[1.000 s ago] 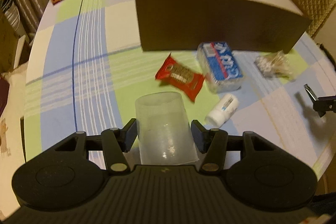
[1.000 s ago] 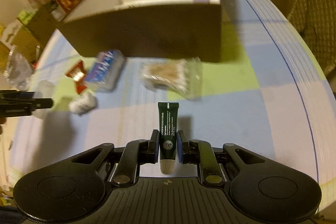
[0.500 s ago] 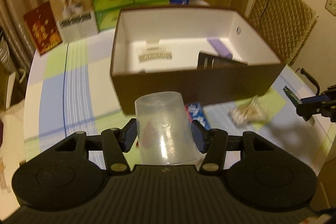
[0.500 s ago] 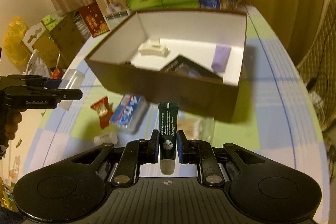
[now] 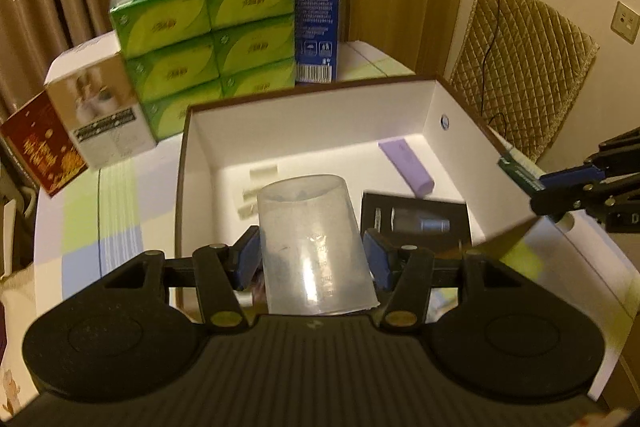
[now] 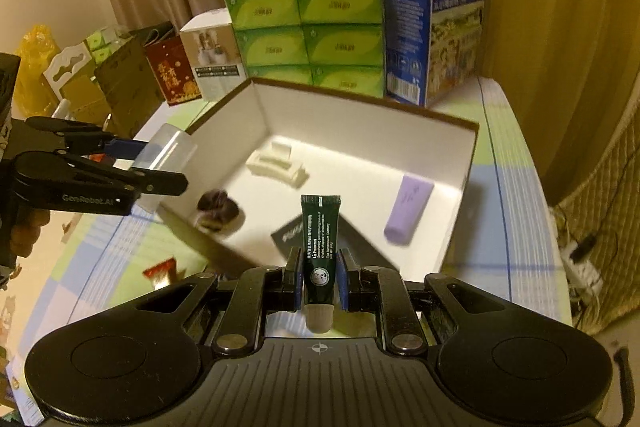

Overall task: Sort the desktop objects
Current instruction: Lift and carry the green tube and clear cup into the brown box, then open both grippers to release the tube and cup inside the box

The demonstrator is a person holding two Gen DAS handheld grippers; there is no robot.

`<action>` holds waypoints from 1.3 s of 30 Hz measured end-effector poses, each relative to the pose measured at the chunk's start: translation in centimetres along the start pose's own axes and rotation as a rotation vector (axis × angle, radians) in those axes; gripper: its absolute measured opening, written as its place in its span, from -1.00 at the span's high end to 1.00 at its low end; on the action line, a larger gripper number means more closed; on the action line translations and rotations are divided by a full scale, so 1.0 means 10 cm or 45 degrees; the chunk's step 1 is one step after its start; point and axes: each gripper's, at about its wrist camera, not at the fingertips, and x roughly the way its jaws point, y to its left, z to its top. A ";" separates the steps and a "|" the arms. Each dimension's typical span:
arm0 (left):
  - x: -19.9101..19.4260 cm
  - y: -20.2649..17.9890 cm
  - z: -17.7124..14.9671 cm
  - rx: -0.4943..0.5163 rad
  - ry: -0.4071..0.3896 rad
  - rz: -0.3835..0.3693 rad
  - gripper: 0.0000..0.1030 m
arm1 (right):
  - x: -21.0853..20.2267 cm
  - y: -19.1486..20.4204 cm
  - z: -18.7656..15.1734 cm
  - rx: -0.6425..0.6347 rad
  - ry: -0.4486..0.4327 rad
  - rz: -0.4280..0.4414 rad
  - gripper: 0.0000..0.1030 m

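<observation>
My left gripper (image 5: 311, 255) is shut on a clear plastic cup (image 5: 312, 239), held in the air at the near edge of the open brown box (image 5: 192, 163). My right gripper (image 6: 318, 277) is shut on a dark green tube (image 6: 320, 231), held over the box's near right side (image 6: 460, 211). The box holds a purple tube (image 6: 408, 211), a white clip (image 6: 276, 167), a black packet (image 5: 416, 223) and a dark lump (image 6: 218, 211). The left gripper and cup show in the right wrist view (image 6: 160, 155); the right gripper shows in the left wrist view (image 5: 560, 187).
Green tissue packs (image 6: 304, 27), a blue milk carton (image 6: 436, 27), a white box (image 6: 212, 59) and a red card (image 6: 172, 71) stand behind the box. A red snack packet (image 6: 164, 271) lies on the checked tablecloth (image 6: 512, 187). A padded chair (image 5: 524, 67) is at the right.
Both grippers rose and moved forward towards the box, still holding the cup and tube. The box's inside has come into view; the loose items on the table have dropped out of sight.
</observation>
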 end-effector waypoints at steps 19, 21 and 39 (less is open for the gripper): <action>1.01 -0.01 0.61 0.008 0.113 -0.033 0.01 | 0.97 -0.55 0.56 0.197 0.079 -0.058 0.73; 1.13 0.00 0.65 0.003 0.129 -0.039 0.01 | 1.05 -0.59 0.59 0.219 0.084 -0.072 0.73; 1.86 -0.03 0.84 0.002 0.223 -0.044 0.01 | 1.48 -0.77 0.70 0.281 0.134 -0.107 0.73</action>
